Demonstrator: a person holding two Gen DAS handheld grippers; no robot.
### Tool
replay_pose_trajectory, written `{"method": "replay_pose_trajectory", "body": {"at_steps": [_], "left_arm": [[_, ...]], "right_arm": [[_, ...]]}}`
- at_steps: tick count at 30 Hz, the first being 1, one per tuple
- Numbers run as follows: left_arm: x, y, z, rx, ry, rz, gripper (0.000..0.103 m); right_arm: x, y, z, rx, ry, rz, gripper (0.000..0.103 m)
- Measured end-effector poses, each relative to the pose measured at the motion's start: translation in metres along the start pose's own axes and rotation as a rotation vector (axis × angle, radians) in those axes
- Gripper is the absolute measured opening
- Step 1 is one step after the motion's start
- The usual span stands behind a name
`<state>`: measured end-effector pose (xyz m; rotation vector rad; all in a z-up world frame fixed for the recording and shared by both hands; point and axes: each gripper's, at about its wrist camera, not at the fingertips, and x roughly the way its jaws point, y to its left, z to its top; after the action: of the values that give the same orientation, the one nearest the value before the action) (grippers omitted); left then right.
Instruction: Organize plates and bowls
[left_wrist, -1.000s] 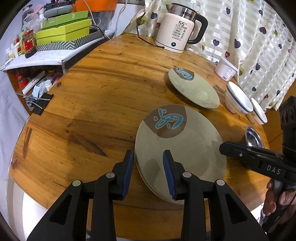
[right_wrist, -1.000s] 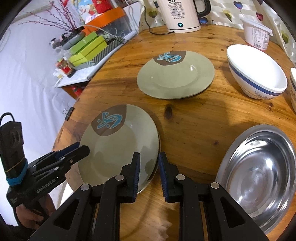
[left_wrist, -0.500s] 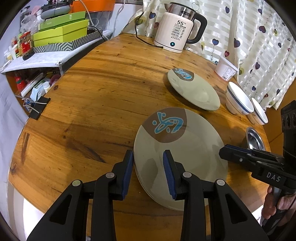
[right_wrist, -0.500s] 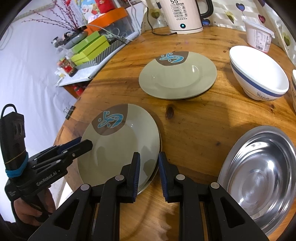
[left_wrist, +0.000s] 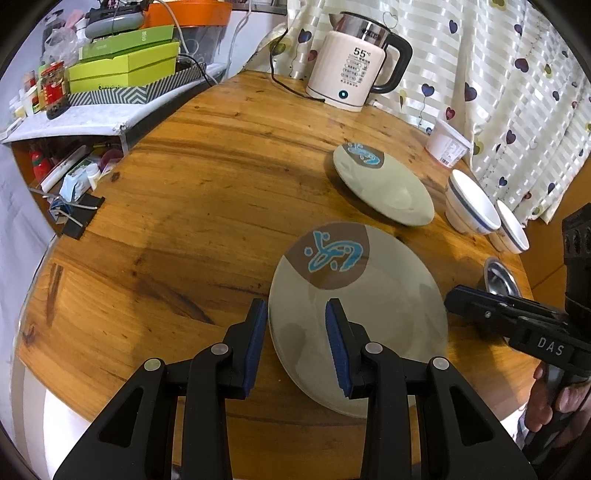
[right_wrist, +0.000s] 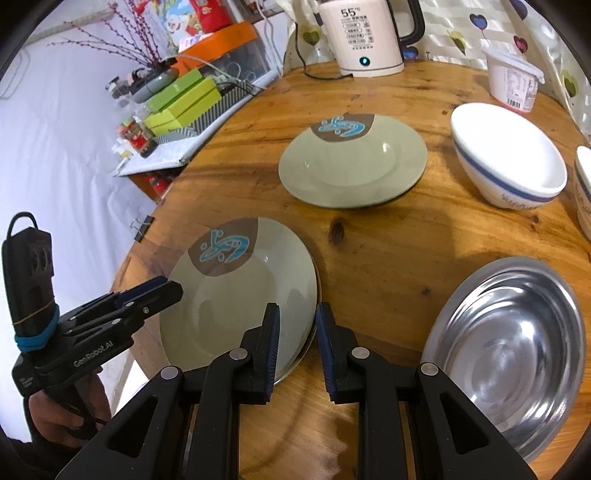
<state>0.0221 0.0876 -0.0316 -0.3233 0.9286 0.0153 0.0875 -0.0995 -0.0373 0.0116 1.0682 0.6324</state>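
Two grey-green plates with a blue and brown motif lie stacked near the table's front edge; the top plate (left_wrist: 369, 295) (right_wrist: 240, 302) covers all but a thin crescent of the lower plate (left_wrist: 295, 373). My left gripper (left_wrist: 295, 308) straddles the top plate's left rim, one pad outside it and one on the plate, shut on it. On the opposite rim my right gripper (right_wrist: 296, 310) is narrowly shut on the same plate. A third matching plate (left_wrist: 384, 188) (right_wrist: 354, 166) lies farther back. Two white bowls with blue bands (left_wrist: 469, 203) (right_wrist: 509, 162) and a steel bowl (right_wrist: 509, 332) stand to the right.
A white kettle (left_wrist: 354, 70) with its cord stands at the round wooden table's (left_wrist: 184, 221) back edge, a white tub (right_wrist: 513, 81) beside it. Beyond the table's left edge is a low shelf with green boxes (left_wrist: 125, 74). A hand holds each gripper's handle.
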Motion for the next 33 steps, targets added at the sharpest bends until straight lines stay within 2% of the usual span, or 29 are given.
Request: {"method": "replay_pose_trajectory", "body": {"at_steps": [3,10,14,29,31,33], "left_arm": [[-0.004,0.001,0.003,0.001,-0.013,-0.006,0.034],[-0.007,-0.001,0.008,0.012,-0.032,-0.037,0.035],[-0.01,-0.004,0.013,0.023,-0.053,-0.061,0.046],[-0.006,-0.018,0.03,0.066,-0.068,-0.044,0.046],[-0.004,-0.019,0.031,0.069,-0.066,-0.042,0.046],[-0.003,-0.021,0.032,0.073,-0.063,-0.042,0.046]], "right_arm": [[-0.009,-0.001,0.002,0.005,-0.023,-0.002,0.026],[-0.024,-0.013,0.006,0.05,-0.06,-0.001,0.026],[-0.027,-0.023,0.006,0.088,-0.064,0.004,0.026],[-0.03,-0.039,0.013,0.158,-0.093,0.075,0.027],[-0.028,-0.042,0.014,0.168,-0.09,0.072,0.033],[-0.026,-0.044,0.015,0.177,-0.086,0.074,0.045]]}}
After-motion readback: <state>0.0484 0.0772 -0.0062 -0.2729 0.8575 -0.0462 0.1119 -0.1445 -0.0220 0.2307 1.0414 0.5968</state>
